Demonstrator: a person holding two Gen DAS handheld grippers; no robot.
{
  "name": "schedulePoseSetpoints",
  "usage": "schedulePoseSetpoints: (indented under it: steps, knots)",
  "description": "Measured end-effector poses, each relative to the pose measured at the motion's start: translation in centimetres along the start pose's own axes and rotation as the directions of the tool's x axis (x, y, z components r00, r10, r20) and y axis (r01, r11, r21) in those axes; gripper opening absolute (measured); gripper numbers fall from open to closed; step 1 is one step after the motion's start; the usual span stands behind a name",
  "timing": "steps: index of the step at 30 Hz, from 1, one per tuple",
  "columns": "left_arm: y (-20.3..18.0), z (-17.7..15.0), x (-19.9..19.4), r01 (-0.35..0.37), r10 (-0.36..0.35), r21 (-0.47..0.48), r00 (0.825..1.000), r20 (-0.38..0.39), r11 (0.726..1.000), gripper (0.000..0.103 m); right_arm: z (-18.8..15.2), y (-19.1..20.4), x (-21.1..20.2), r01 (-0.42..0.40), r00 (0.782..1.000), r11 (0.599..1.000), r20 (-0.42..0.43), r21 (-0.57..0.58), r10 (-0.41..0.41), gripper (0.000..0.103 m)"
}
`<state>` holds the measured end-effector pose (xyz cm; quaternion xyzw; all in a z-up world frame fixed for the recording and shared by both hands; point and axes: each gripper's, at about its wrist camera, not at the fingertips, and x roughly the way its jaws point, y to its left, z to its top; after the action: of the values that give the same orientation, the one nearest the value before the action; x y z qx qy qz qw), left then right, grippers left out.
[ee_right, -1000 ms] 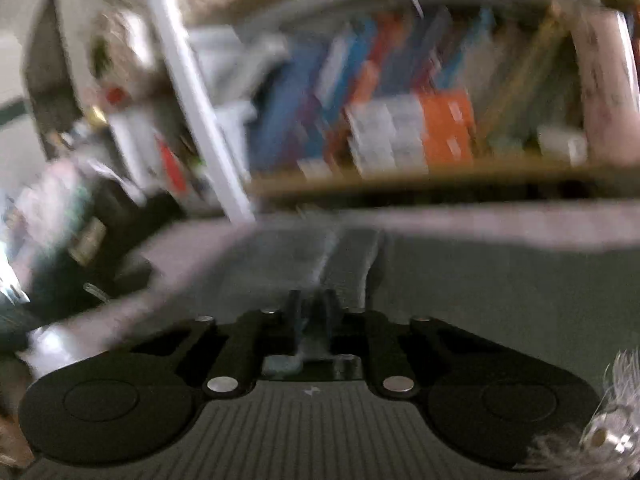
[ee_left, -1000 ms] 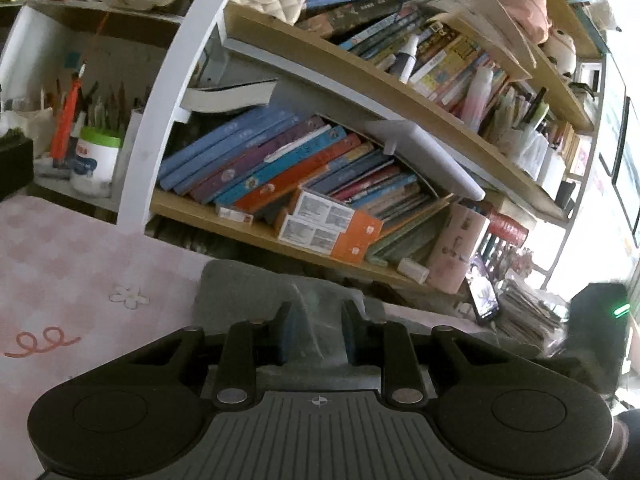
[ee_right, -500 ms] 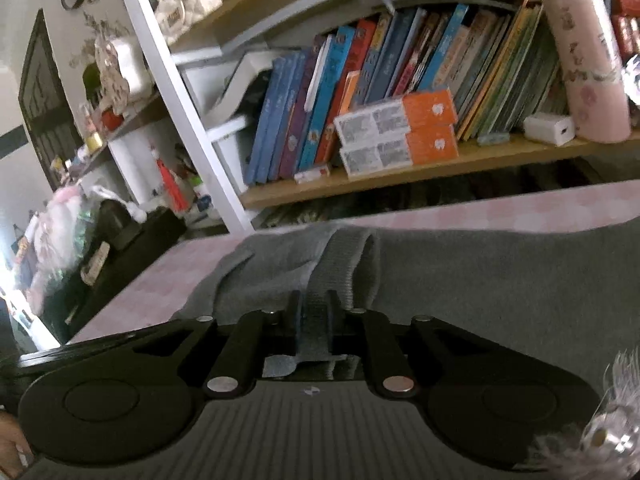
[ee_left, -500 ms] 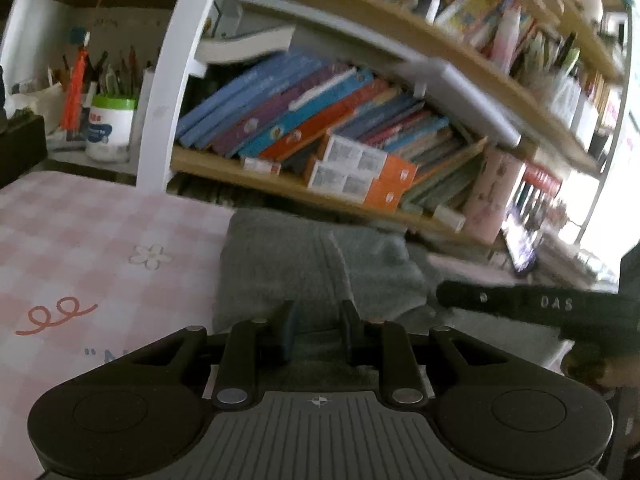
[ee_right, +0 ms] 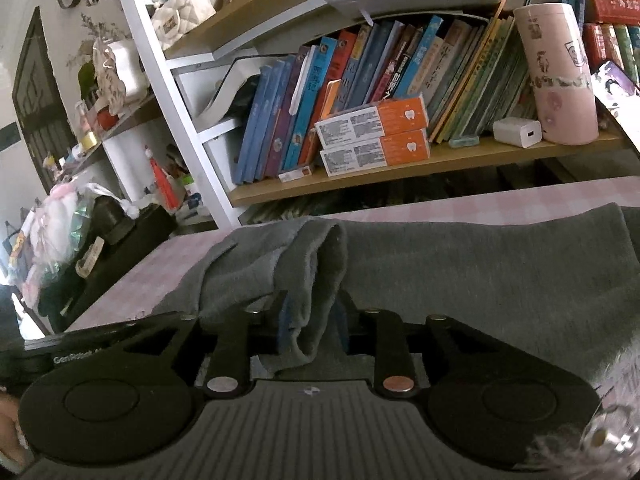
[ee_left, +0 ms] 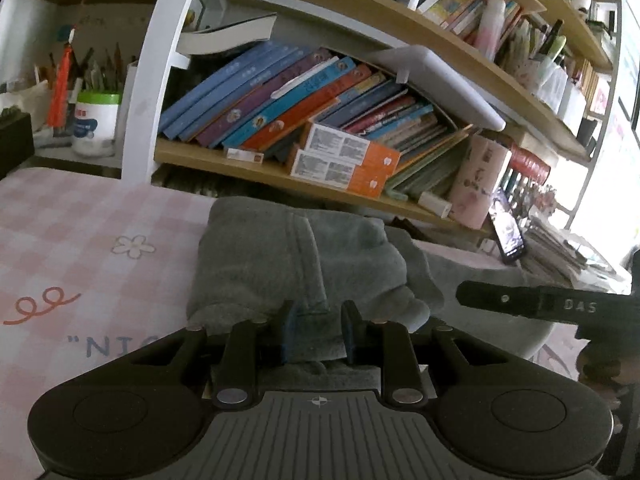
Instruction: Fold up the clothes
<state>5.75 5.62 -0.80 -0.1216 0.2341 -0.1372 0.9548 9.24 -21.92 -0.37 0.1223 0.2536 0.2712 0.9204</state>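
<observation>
Lower than half a second before, both grippers had laid the grey fleece garment (ee_left: 288,256) on the pink checked tablecloth (ee_left: 80,240), its long axis across the bookshelf (ee_right: 400,160). Left gripper (ee_left: 316,330) and right gripper (ee_right: 310,326) each clenched a soft, ribbed fold.

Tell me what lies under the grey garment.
The grey garment lies on a pink checked tablecloth printed with a flower and letters. Whatever sits beneath its middle is covered.
</observation>
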Motion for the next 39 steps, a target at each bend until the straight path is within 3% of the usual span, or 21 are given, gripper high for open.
schedulePoseSetpoints:
  steps: [3, 6, 11, 16, 18, 22, 28, 32, 39]
  knots:
    - [0.0, 0.1, -0.6, 0.024, -0.023, -0.028, 0.999, 0.036, 0.999, 0.041, -0.2, -0.2, -0.8, 0.012, 1.000, 1.000, 0.021, 0.005, -0.012, 0.042]
    - [-0.4, 0.2, -1.2, 0.037, -0.033, -0.041, 0.996, 0.083, 0.998, 0.058, -0.2, -0.6, -1.9, 0.019, 0.999, 1.000, 0.045, 0.014, -0.020, 0.047]
    - [-1.4, 0.2, -1.9, 0.004, -0.005, 0.005, 0.990, 0.142, 1.000, 0.065, -0.3, -1.4, -3.1, 0.036, 0.998, 0.999, 0.054, 0.001, -0.036, 0.051]
    - [-1.3, 0.6, -2.5, -0.008, 0.010, -0.012, 0.983, 0.185, 1.000, 0.071, -0.4, -2.2, -3.9, 0.048, 0.997, 0.999, 0.054, 0.000, -0.047, 0.054]
    - [-1.3, 0.6, -2.6, -0.006, 0.010, -0.019, 0.981, 0.195, 1.000, 0.080, -0.4, -2.5, -4.2, 0.052, 0.997, 0.999, 0.053, 0.000, -0.052, 0.060]
    - [-1.8, 0.7, -2.7, -0.036, 0.033, 0.009, 0.976, 0.213, 0.999, 0.085, -0.6, -3.3, -4.5, 0.073, 0.996, 0.997, 0.044, -0.001, -0.073, 0.062]
    - [-2.0, 0.5, -2.5, -0.048, 0.043, 0.022, 0.980, 0.194, 0.999, 0.090, -0.9, -3.5, -4.2, 0.083, 0.996, 0.996, 0.015, -0.010, -0.083, 0.064]
    - [-2.1, 0.5, -2.4, -0.042, 0.036, 0.027, 0.985, 0.171, 0.999, 0.099, -0.8, -3.2, -4.6, 0.088, 0.996, 0.996, 0.032, -0.028, -0.087, 0.070]
    - [-3.1, 0.2, -2.3, -0.038, 0.027, 0.078, 0.989, 0.142, 0.996, 0.101, -0.8, -3.4, -4.3, 0.107, 0.994, 0.994, 0.003, -0.037, -0.107, 0.080]
